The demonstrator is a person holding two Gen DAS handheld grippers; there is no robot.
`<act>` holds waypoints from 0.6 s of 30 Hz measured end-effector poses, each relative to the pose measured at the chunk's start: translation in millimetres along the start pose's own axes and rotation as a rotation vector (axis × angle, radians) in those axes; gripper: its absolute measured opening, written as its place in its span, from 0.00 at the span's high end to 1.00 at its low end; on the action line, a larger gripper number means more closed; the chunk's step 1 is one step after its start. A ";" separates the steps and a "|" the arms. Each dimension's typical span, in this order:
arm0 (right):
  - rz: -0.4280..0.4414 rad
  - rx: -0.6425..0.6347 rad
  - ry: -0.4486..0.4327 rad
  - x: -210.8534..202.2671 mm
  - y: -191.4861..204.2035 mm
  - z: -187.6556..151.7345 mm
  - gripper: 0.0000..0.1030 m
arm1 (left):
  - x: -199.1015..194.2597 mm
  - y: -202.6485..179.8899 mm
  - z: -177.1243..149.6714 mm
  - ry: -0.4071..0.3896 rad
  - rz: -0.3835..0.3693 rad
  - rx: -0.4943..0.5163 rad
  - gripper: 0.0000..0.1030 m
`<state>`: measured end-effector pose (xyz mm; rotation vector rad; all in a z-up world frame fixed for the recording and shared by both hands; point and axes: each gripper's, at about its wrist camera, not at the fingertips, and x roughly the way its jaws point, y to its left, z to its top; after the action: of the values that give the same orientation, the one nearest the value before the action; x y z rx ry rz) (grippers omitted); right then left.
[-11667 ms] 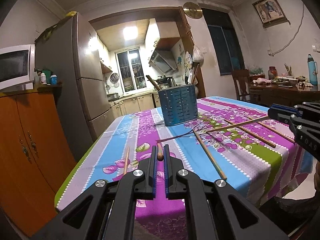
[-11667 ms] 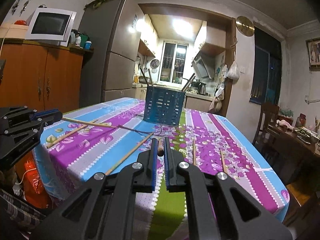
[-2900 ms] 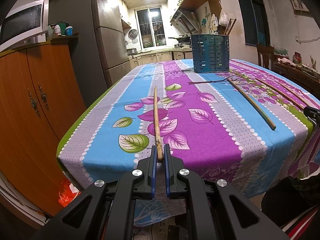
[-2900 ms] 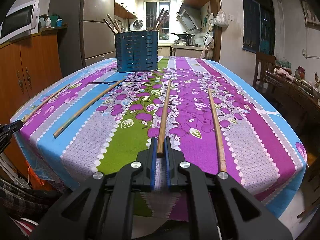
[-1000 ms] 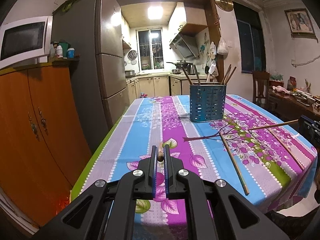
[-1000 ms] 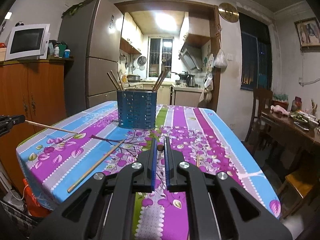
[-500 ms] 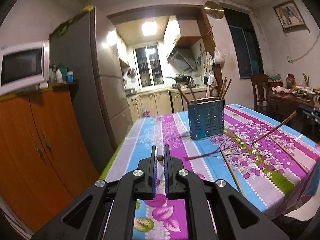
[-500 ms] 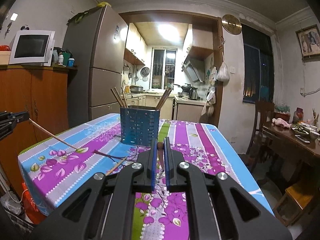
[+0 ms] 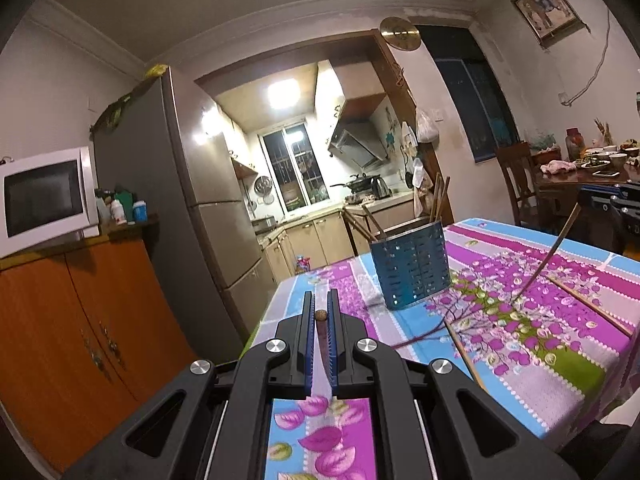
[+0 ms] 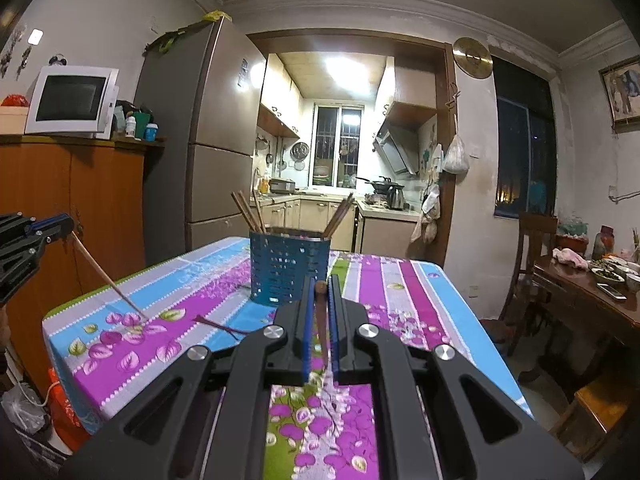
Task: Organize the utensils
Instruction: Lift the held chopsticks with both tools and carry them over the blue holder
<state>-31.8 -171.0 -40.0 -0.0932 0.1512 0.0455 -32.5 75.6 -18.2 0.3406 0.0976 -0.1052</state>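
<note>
A blue perforated utensil holder (image 9: 412, 266) stands on the flowered tablecloth (image 9: 560, 328) with several chopsticks in it; it also shows in the right wrist view (image 10: 289, 268). My left gripper (image 9: 320, 315) is shut on a wooden chopstick (image 9: 320, 315), seen end-on; in the right wrist view that chopstick (image 10: 106, 276) slants down to the cloth. My right gripper (image 10: 320, 286) is shut on another chopstick (image 10: 321, 312); in the left wrist view it (image 9: 548, 256) hangs tip-down. Both are raised short of the holder.
More chopsticks (image 9: 466, 354) lie on the cloth right of the holder. An orange cabinet (image 9: 80, 320) with a microwave (image 9: 44, 200) and a fridge (image 9: 188, 208) stand left. A dining table (image 10: 592, 292) with dishes and a chair (image 10: 534, 248) stand right.
Both grippers rose from the table with a chopstick each and tilted up over the last second. The held chopsticks now hang steeply, tips near the cloth.
</note>
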 end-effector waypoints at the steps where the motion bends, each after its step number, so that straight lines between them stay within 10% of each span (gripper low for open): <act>1: 0.006 0.004 -0.007 1.7 -1.9 5.2 0.95 | 2.2 0.3 2.2 -0.003 -0.002 0.000 0.93; 18: 0.131 0.024 0.004 44.0 -5.2 81.0 0.95 | 83.1 -2.2 64.3 0.152 -0.043 -0.062 0.93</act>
<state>24.0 -166.8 33.5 -0.0597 0.1615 0.1738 54.5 44.6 32.0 0.2840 0.2579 -0.1185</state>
